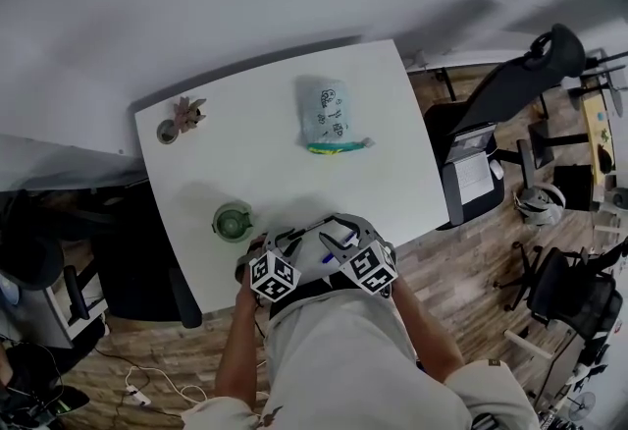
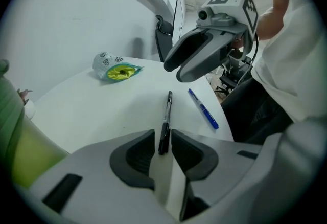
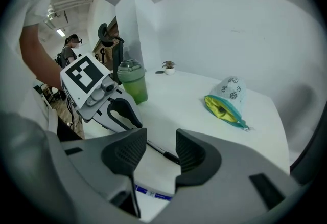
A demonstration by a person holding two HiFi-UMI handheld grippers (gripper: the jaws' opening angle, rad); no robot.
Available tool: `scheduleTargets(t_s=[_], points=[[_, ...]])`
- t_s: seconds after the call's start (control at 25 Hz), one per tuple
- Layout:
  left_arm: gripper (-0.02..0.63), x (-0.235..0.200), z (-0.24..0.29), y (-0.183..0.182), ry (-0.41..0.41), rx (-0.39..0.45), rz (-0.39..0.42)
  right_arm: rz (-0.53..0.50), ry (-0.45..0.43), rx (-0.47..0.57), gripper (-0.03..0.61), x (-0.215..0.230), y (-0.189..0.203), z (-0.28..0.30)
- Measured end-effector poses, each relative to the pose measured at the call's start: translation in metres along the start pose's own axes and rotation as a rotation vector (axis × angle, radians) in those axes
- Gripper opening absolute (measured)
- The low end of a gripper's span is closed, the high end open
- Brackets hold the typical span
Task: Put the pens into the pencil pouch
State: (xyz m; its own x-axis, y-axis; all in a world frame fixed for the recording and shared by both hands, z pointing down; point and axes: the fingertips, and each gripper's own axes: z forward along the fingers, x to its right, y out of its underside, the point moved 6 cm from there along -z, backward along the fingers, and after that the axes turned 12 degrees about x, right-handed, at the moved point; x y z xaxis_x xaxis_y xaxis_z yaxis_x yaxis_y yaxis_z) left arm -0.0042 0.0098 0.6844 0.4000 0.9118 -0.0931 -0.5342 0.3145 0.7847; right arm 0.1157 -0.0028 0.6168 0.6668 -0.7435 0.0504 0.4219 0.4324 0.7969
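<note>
The jaws of your left gripper [image 2: 162,141] stand narrowly apart around the near end of the black pen [image 2: 166,120] on the table [image 1: 245,163]; those of your right gripper [image 3: 159,149] are spread and empty. The label on the blue pen [image 2: 203,109] is too small to read, and the open pouch [image 1: 325,114] lies well away.

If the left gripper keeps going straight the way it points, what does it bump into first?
The black pen, whose near end lies between its jaws. Right under that, probably the table.

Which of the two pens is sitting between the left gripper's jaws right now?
The black pen. Its near end lies between the jaws of the left gripper, not yet pinched. The blue pen lies beside it, outside the jaws.
</note>
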Motion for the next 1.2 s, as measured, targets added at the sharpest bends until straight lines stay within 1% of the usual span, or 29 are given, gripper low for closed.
scheduleTargets(t_s=[0.12, 0.2, 0.4, 0.64, 0.84, 1.0, 1.2], points=[[0.056, -0.001, 0.002, 0.004, 0.004, -0.013, 0.017, -0.002, 0.012, -0.008, 0.183, 0.005, 0.0, 0.001], [0.044, 0.0, 0.003, 0.005, 0.009, -0.007, 0.021, -0.007, 0.022, -0.007, 0.181, 0.012, -0.001, 0.002], [0.041, 0.0, 0.001, 0.006, 0.001, 0.02, -0.04, -0.029, 0.06, -0.016, 0.176, 0.033, -0.004, 0.003], [0.041, -0.005, -0.006, -0.001, -0.059, 0.058, -0.112, -0.072, 0.111, -0.015, 0.17, 0.075, -0.012, 0.009], [0.041, -0.008, -0.011, -0.009, -0.128, 0.076, -0.159, -0.119, 0.11, -0.017, 0.17, 0.105, -0.017, 0.02], [0.041, -0.015, -0.014, -0.019, -0.187, 0.09, -0.205, -0.178, 0.112, -0.023, 0.169, 0.124, -0.023, 0.031], [0.041, -0.019, -0.012, -0.028, -0.241, 0.093, -0.251, -0.285, 0.132, -0.047, 0.161, 0.148, -0.024, 0.046]])
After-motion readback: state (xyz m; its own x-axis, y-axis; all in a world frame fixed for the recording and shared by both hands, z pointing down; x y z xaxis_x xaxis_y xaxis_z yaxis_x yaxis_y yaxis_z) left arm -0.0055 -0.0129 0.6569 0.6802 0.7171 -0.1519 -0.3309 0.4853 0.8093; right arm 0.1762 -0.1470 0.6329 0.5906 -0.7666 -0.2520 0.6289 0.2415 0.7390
